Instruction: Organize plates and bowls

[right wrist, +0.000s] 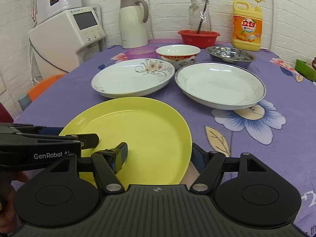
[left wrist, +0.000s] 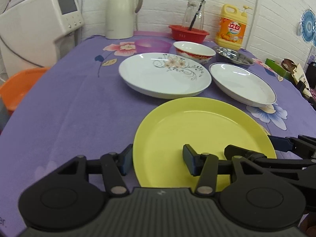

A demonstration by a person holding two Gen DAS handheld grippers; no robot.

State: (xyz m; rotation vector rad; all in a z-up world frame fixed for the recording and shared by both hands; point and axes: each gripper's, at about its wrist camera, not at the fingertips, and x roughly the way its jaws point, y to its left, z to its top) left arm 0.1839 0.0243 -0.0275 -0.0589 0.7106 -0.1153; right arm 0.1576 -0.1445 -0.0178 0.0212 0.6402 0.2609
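Note:
A yellow-green plate lies on the purple cloth nearest me; it also shows in the right wrist view. My left gripper is open, its jaws straddling the plate's left rim, one finger outside, one over the plate. My right gripper is open and straddles the plate's right rim the same way. Behind lie a flowered white plate and a blue-rimmed white plate. Further back stand a purple bowl, a red-patterned white bowl and a steel bowl.
At the back stand a white thermos jug, a red basket with a glass carafe, and a yellow detergent bottle. A white appliance and an orange stool are left of the table. Green box at the right edge.

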